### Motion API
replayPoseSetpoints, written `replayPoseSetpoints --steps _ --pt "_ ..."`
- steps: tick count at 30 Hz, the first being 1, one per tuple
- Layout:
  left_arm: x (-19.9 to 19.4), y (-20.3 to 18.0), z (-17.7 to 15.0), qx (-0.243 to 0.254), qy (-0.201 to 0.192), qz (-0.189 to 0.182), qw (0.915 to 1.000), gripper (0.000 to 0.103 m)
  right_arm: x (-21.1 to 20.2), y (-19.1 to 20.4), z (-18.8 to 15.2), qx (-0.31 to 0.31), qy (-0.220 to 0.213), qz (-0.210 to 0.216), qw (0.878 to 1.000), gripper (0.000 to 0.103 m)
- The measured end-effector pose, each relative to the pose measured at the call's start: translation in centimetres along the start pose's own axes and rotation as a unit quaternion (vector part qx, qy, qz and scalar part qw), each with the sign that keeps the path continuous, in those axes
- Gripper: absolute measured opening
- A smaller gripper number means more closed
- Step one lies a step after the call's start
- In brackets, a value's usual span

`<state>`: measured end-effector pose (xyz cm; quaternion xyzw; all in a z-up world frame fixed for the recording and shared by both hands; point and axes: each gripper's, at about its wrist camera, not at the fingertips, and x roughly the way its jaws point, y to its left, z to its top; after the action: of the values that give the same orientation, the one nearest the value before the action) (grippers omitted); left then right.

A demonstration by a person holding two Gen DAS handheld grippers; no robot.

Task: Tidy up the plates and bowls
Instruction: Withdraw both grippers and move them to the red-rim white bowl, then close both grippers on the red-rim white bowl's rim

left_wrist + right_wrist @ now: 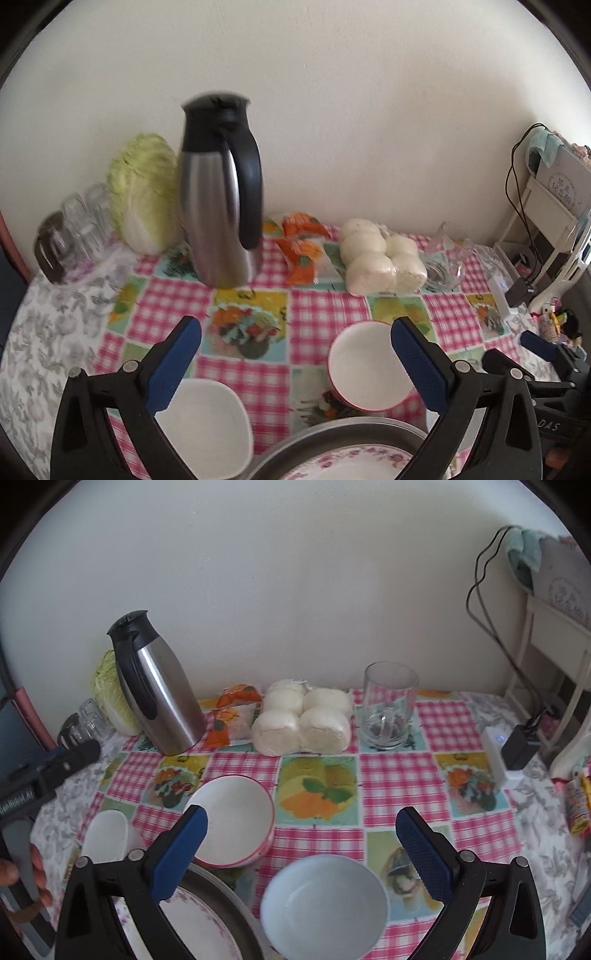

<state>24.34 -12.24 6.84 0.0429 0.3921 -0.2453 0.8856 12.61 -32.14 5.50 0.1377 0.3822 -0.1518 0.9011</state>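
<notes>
My left gripper (295,332) hangs open over the checked tablecloth with nothing between its fingers. Under it are a white square bowl (207,424) by the left finger and a red-rimmed white bowl (369,369) by the right finger. A floral plate (351,461) lies on a grey metal plate (332,435) at the bottom edge. My right gripper (301,816) is also open and holds nothing, just above a pale blue bowl (325,901). To its left I see the red-rimmed bowl (232,819), the white square bowl (105,834) and the floral plate (192,923).
Along the wall stand a steel thermos jug (221,206), a cabbage (144,192), several glasses (81,229), snack packets (303,251), bagged steamed buns (303,716) and a glass mug (388,705). Chargers (509,749) and a white chair (554,657) are at the right. A hand (33,864) shows at the left.
</notes>
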Motion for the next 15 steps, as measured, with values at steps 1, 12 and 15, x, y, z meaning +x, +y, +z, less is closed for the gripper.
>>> replayPoseSetpoints --steps 1,12,15 --pt "0.7 0.0 -0.1 -0.009 0.011 -0.004 0.9999 0.102 0.5 0.1 0.1 0.004 0.007 0.005 1.0 0.103" --pt "7.6 0.4 -3.0 -0.06 0.103 -0.016 0.9927 0.073 6.9 1.4 -1.1 0.015 0.081 0.019 0.996 0.062" --pt "9.4 0.1 -3.6 -0.061 0.127 -0.022 0.9897 0.06 8.4 1.6 -1.5 0.014 0.099 0.025 0.995 0.051"
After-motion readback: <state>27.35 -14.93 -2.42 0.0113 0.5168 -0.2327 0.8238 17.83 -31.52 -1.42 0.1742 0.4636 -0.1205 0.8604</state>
